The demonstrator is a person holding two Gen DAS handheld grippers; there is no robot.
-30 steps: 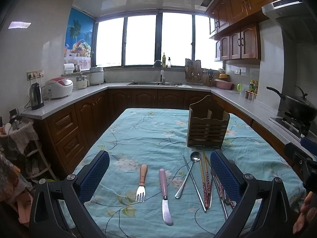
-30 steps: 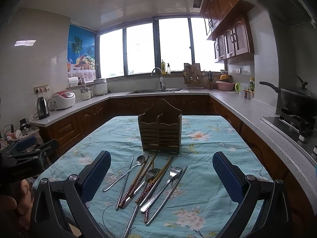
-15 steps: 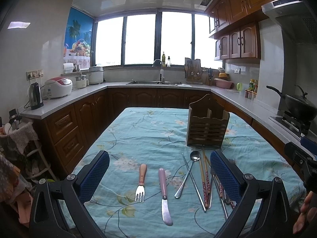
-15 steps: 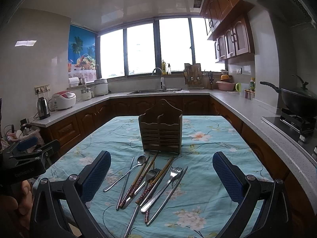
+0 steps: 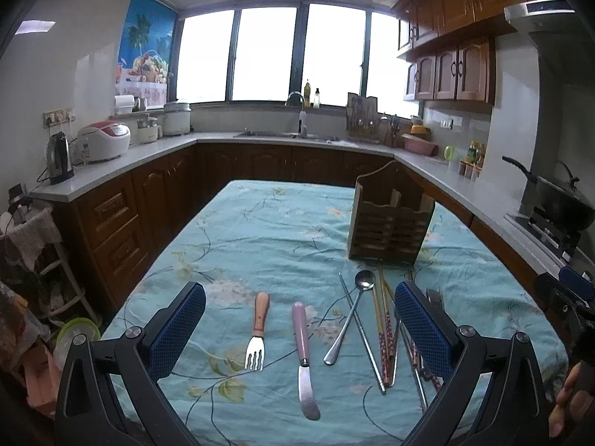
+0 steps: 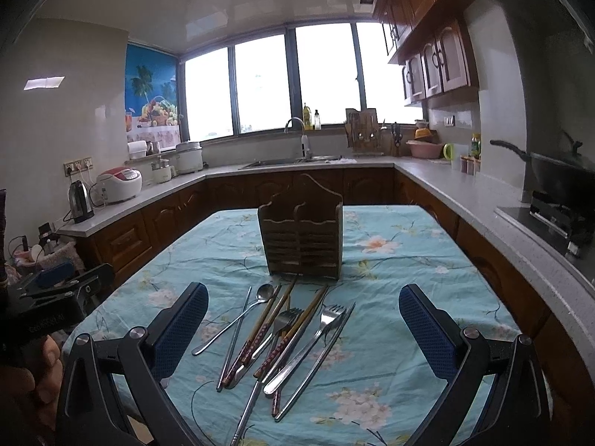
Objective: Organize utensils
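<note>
A wooden utensil holder [image 5: 390, 228] [image 6: 302, 241] stands upright on the floral tablecloth. In the left wrist view a wood-handled fork [image 5: 257, 330] and a pink-handled butter knife [image 5: 303, 356] lie side by side, with a spoon [image 5: 349, 316], metal chopsticks [image 5: 362, 334] and patterned chopsticks [image 5: 383, 327] to their right. In the right wrist view a pile of spoon [image 6: 238, 316], chopsticks [image 6: 260, 334] and forks [image 6: 308, 342] lies before the holder. My left gripper [image 5: 299, 330] is open and empty above the fork and knife. My right gripper [image 6: 303, 334] is open and empty above the pile.
The table [image 5: 267, 230] is ringed by kitchen counters: kettle [image 5: 59, 163] and rice cooker [image 5: 106, 141] on the left, sink [image 5: 286, 134] at the back, wok on a stove [image 5: 557, 200] on the right. A cluttered rack [image 5: 33, 245] stands left of the table.
</note>
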